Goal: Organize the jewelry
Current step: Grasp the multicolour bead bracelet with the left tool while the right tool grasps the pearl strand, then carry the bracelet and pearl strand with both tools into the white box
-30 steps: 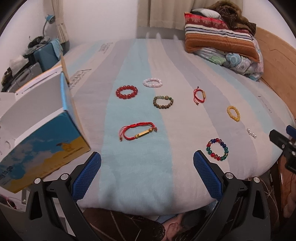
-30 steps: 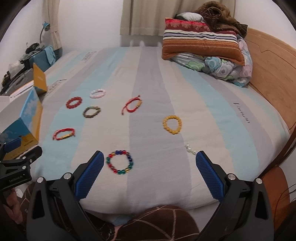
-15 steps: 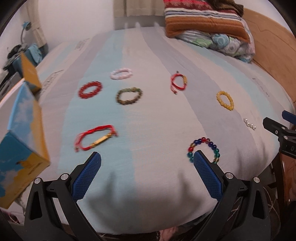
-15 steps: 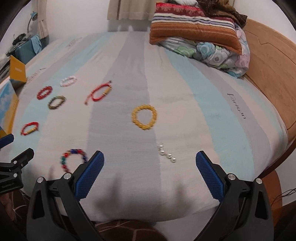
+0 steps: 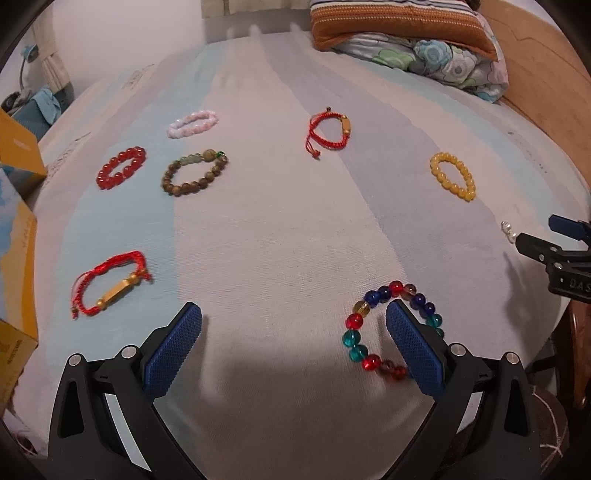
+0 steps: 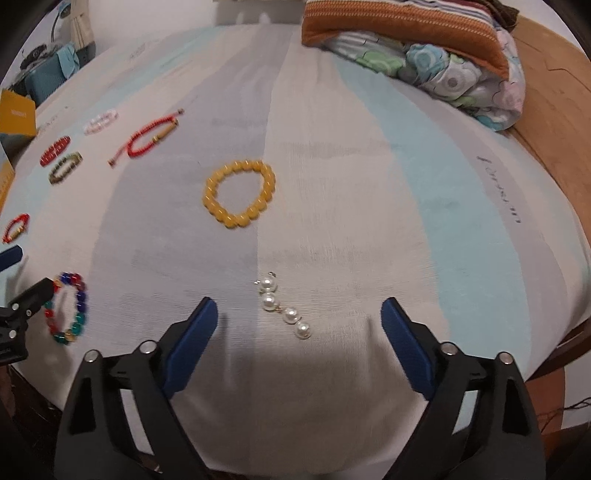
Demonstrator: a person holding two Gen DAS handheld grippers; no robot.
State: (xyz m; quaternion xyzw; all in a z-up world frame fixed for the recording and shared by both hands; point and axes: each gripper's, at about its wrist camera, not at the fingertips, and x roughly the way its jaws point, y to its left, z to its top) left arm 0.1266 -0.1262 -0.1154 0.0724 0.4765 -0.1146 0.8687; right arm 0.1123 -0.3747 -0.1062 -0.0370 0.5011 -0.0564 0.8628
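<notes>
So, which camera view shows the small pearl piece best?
The right wrist view: the pearl piece lies whole and near, between the open right tongs. The left wrist view shows only its end behind the other tongs.

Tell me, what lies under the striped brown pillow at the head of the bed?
Under the striped pillow lies a folded floral quilt, resting on the striped bedsheet. How far the quilt reaches under the pillow is hidden, as is anything behind both.

The striped matt woven cloth bedsheet (image 5: pixel 280 236) looks slightly rough; the multicoloured glass-like bead bracelet (image 5: pixel 354 332) and white pearl string (image 6: pixel 284 310) are glossy; the wooden bed frame (image 6: pixel 554 110) is smooth.
</notes>
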